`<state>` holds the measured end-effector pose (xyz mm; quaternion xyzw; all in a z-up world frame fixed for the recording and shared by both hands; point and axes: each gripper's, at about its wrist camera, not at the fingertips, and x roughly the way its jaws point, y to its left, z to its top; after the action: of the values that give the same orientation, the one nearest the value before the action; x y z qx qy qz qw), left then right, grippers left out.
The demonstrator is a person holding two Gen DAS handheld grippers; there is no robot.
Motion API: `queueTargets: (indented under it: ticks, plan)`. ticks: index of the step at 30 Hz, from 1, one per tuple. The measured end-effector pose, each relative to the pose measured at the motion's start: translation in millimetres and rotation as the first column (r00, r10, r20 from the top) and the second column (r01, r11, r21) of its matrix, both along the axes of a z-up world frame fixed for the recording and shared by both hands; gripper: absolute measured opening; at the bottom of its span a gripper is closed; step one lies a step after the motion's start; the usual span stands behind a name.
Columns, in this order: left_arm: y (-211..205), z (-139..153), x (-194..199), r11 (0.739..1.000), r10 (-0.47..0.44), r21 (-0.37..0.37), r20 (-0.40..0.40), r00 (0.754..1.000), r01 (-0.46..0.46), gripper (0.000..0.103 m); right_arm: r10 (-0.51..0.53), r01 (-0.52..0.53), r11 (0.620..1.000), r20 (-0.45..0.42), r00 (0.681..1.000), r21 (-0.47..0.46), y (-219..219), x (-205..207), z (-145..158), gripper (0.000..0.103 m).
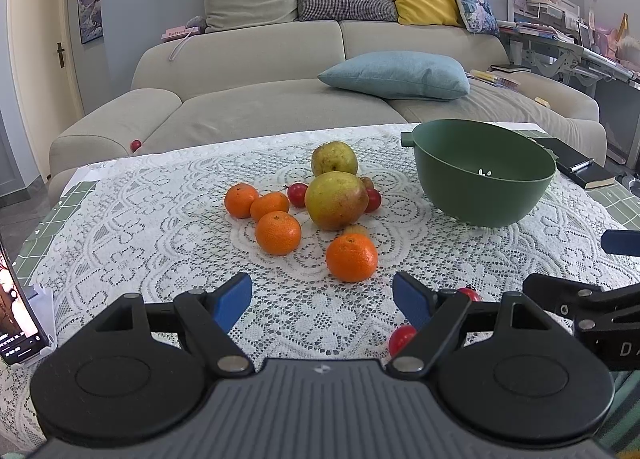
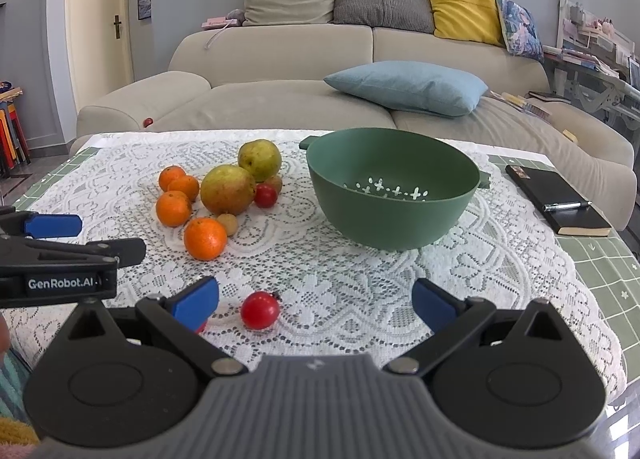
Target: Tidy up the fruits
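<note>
Both tongs spread apart, gripping nothing: left gripper (image 1: 322,299), right gripper (image 2: 316,299). Fruit pile on lace tablecloth (image 2: 340,291), left of green colander bowl (image 2: 394,189): four glossy oranges (image 1: 278,233), two yellow-green pears (image 2: 228,190) with russet blush, red cherry tomatoes. One loose tomato (image 2: 260,310) lies near right gripper. Only holes visible inside the bowl.

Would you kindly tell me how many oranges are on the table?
4: three clustered left of the pears, one nearer the camera. None looks hidden.
</note>
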<state>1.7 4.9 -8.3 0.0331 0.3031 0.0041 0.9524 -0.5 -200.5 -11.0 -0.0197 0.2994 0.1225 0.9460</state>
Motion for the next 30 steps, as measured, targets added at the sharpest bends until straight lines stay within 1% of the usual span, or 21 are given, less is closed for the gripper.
queueTargets:
  ticks: [14,19,22,23,26,28,30]
  plan:
    - [0,0,0,1.0,0.001,0.0,0.0,1.0,-0.001,0.094,0.006,-0.006,1.0,-0.012,1.0,0.011,0,2,-2,0.099]
    - [1,-1,1,1.0,0.004,0.002,0.001,1.0,-0.004,0.094,0.015,-0.014,0.999,-0.016,1.0,0.033,0,4,-4,0.099]
    - [3,1,2,1.0,0.001,0.001,0.016,1.0,-0.001,0.093,0.024,-0.023,0.998,-0.012,1.0,0.053,1,7,-5,0.099]
    - [4,2,3,1.0,-0.005,-0.007,0.02,1.0,0.005,0.09,0.032,-0.031,0.998,-0.009,0.999,0.061,2,8,-5,0.097]
    - [7,6,6,0.999,-0.021,-0.023,0.032,0.999,0.022,0.085,0.052,-0.051,0.996,-0.003,0.999,0.072,6,13,-5,0.089]
    - [6,8,7,1.0,-0.02,-0.006,0.05,0.999,0.02,0.084,0.07,-0.07,0.995,0.008,0.998,0.075,9,16,-4,0.085]
    - [5,10,10,1.0,-0.024,0.011,0.056,0.998,0.024,0.084,0.091,-0.092,0.993,0.018,0.996,0.072,13,19,-4,0.077]
